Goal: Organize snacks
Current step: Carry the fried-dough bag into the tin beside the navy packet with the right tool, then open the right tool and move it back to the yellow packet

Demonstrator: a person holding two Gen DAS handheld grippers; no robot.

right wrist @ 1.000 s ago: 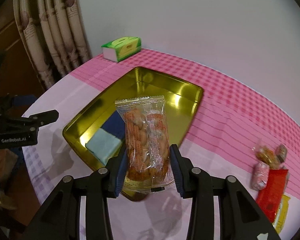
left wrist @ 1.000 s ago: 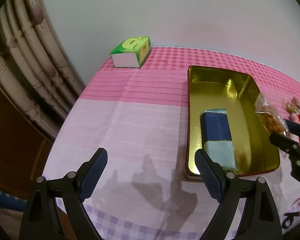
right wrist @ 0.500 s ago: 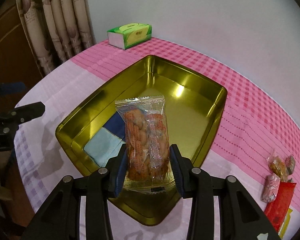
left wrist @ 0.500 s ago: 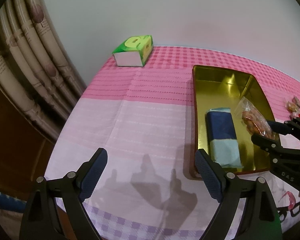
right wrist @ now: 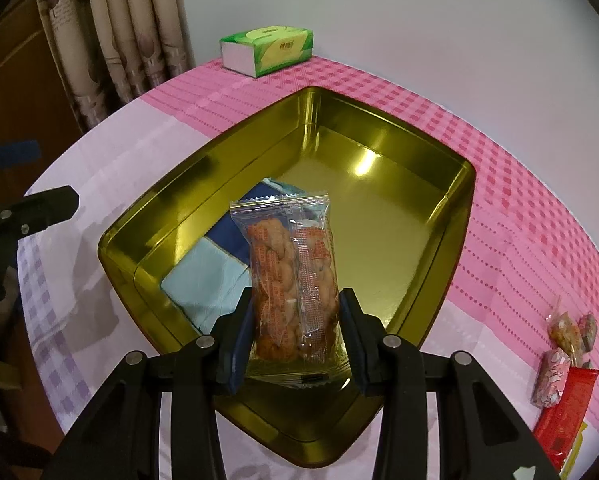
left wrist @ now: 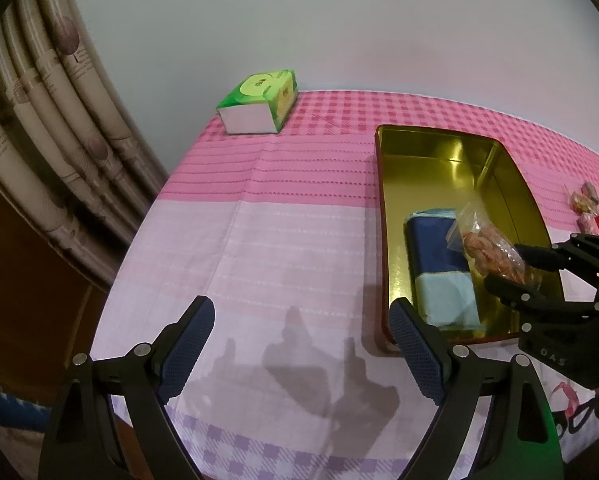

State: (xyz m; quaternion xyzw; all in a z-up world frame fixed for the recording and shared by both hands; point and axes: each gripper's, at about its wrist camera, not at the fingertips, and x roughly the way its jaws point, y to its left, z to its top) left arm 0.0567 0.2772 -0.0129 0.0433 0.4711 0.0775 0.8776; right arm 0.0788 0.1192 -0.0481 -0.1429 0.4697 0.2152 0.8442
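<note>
right tongs [right wrist: 297, 330] closed on clear snack packet [right wrist: 291, 276] of orange-brown pieces, gripped at its lower part, both pads pressing the sides, packet sticking out forward between the fingers. packet hangs over the inside of gold tin [right wrist: 451, 216], above the tin's near half, beside and partly over a blue and light-blue packet [right wrist: 207, 276] lying flat on the tin floor along its left wall. cannot tell if the clear packet touches the tin floor. left tongs [left wrist: 301, 344] wide open, holding nothing, above pink and lilac cloth on surface [left wrist: 259, 240], just left of the tin's near corner. in left view right tongs [left wrist: 517, 270] come in from the right over the tin with the packet [left wrist: 487, 244]. other snacks [right wrist: 563, 344] in a small pile on the cloth, right of the tin, well apart from it. green tissue box [right wrist: 267, 50] at far edge of surface by curtain [right wrist: 99, 40].
</note>
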